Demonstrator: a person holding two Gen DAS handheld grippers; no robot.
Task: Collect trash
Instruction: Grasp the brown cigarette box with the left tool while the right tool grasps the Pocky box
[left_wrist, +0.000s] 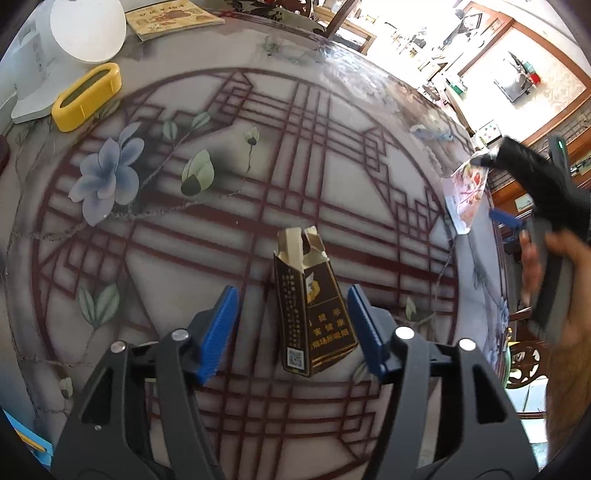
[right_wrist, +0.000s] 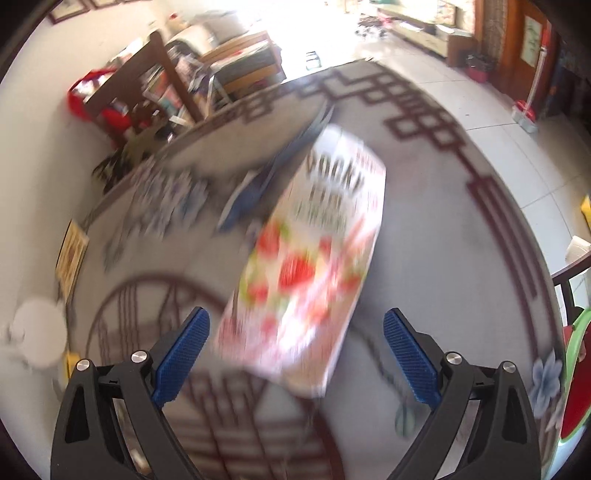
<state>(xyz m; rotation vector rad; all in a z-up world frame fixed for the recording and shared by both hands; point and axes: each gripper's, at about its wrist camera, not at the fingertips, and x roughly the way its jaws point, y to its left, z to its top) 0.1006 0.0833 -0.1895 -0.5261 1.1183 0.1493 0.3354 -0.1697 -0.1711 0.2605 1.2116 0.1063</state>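
An opened brown cigarette pack lies on the patterned table, between the blue pads of my left gripper, which is open and not touching it. A white snack box with strawberry print lies blurred on the table between the open pads of my right gripper. The same box shows in the left wrist view near the table's right edge, with the right gripper and the hand that holds it beside it.
A white kettle, a yellow oval holder and a booklet stand at the table's far left. The table's edge runs on the right. Chairs, furniture and tiled floor lie beyond.
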